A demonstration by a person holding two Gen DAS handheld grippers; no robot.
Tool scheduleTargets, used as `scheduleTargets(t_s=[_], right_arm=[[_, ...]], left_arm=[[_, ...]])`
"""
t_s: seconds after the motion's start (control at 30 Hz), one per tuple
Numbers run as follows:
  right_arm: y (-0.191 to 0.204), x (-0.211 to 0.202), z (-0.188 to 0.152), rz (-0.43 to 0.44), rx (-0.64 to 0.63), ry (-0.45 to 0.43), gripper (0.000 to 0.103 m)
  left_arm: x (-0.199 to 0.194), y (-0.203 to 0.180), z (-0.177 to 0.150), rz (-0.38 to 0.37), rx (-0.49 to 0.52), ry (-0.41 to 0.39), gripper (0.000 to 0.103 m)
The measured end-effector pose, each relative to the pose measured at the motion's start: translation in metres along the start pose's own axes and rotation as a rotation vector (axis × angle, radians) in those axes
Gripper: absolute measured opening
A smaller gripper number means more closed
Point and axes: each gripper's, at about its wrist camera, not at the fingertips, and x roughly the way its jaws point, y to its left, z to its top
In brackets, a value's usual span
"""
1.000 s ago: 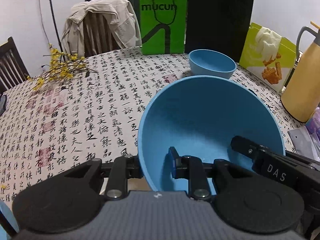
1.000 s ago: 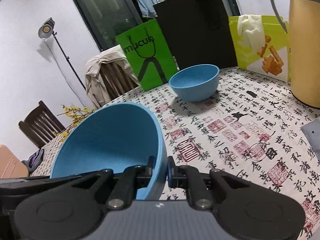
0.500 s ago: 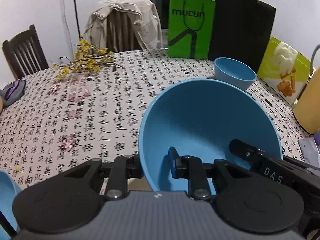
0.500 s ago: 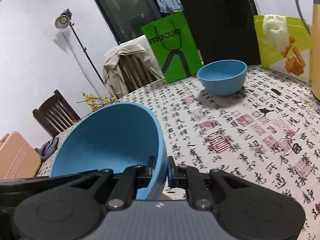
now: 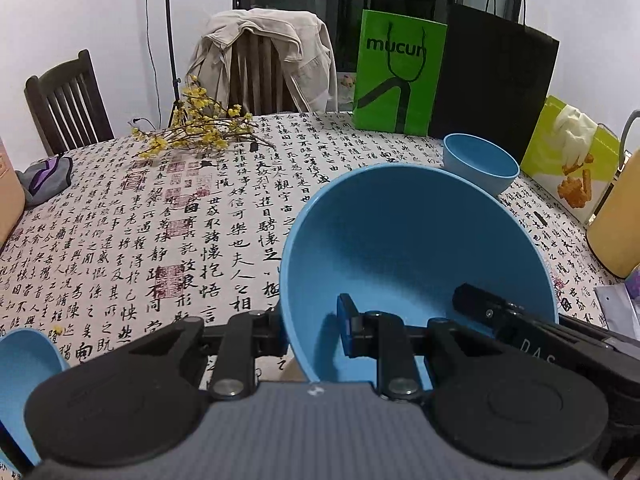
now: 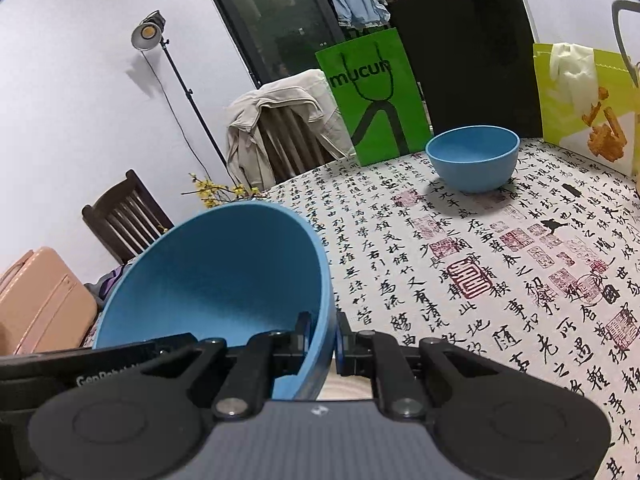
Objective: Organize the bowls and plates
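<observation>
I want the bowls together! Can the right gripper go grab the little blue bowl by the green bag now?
Probably not yet: the right gripper is shut on the big blue bowl, so it isn't free. The little blue bowl sits apart across open tablecloth.

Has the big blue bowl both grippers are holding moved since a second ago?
Yes. In the left wrist view the held bowl now sits farther from the green bag and small bowl, so it has been carried back and left.

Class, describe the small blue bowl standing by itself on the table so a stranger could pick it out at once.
Find the round table with the calligraphy-print cloth, then the upright green paper bag at its far edge. The small blue bowl stands upright on the cloth just in front of the bags. Unlike the larger blue bowl, which both grippers hold tilted, nothing touches it.
</observation>
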Motion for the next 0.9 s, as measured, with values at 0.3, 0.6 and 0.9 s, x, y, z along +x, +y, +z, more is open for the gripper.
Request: scheduleTargets(t_s=[0.3,0.6,0.9], right_arm=[[0.022,-0.007,-0.009,0.014,-0.031,0.0,0.012],[0.047,-0.008,-0.018,0.039,-0.059,0.0,0.012],[0.072,-0.008,-0.029,0.065,-0.088,0.01,0.012]], left_arm=[[-0.013,0.022,-0.012,0.0,-0.031,-0.011,0.023],[-0.026,0.048,-0.021,0.013,-0.061,-0.026,0.023],[-0.037,0.072,-0.032,0.024,-0.086,-0.039,0.023]])
